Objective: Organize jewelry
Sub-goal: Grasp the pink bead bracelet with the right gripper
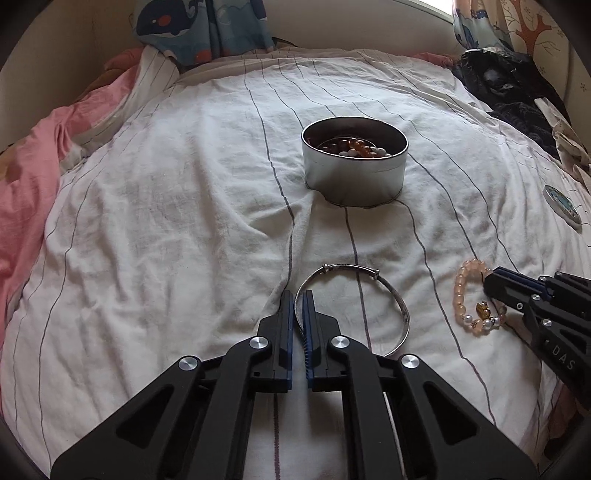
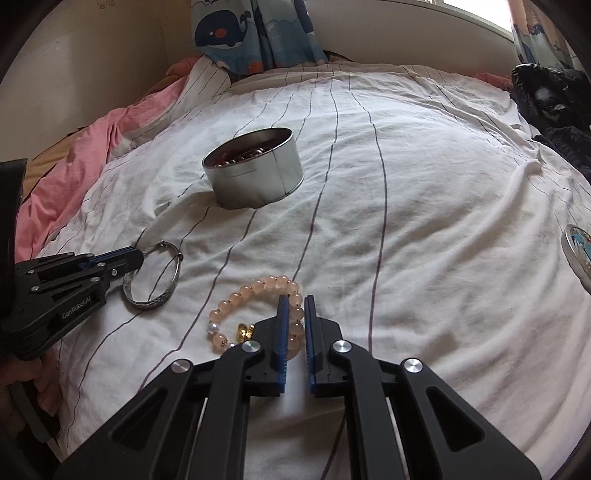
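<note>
A round silver tin stands on the white striped sheet with several brown and white beads inside. Nearer lies a silver bangle; my left gripper is shut on its left rim, the band pinched between the blue pads. To the right lies a pink bead bracelet with pearls and a gold charm. My right gripper is shut on its right side, beads caught between the fingers.
A round tin lid lies at the right edge of the sheet. Pink bedding bunches at the left, dark clothes pile at the far right, and a whale-print curtain hangs behind the bed.
</note>
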A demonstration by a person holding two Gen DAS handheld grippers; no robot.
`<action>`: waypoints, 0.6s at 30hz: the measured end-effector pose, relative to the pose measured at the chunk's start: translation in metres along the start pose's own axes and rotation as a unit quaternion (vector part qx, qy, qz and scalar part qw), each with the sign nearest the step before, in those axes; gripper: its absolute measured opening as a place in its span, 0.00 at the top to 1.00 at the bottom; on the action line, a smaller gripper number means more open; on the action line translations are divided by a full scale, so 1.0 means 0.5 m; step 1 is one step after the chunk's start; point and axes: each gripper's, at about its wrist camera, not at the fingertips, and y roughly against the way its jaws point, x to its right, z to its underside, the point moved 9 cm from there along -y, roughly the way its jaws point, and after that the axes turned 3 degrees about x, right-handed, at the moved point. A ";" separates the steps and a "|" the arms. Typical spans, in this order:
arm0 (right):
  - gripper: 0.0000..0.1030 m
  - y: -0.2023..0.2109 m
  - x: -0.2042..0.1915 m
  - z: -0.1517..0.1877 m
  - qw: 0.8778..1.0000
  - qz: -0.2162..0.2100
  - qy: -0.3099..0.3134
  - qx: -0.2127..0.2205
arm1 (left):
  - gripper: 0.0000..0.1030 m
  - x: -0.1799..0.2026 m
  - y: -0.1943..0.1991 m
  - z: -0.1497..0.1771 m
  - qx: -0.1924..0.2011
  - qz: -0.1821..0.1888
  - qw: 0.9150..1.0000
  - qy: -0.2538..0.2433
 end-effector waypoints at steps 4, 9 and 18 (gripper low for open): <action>0.92 -0.001 -0.001 -0.001 1.000 -0.021 -0.015 0.000 | 0.91 0.006 -0.008 0.004 0.003 -0.008 1.000 -0.015; 0.92 0.036 0.002 -0.030 0.995 -0.070 -0.052 0.048 | 0.95 -0.001 0.014 -0.003 0.035 -0.009 0.999 -0.001; 0.68 -0.001 0.012 -0.010 0.997 -0.044 -0.057 0.005 | 0.91 -0.001 -0.005 0.008 0.010 0.016 1.000 0.006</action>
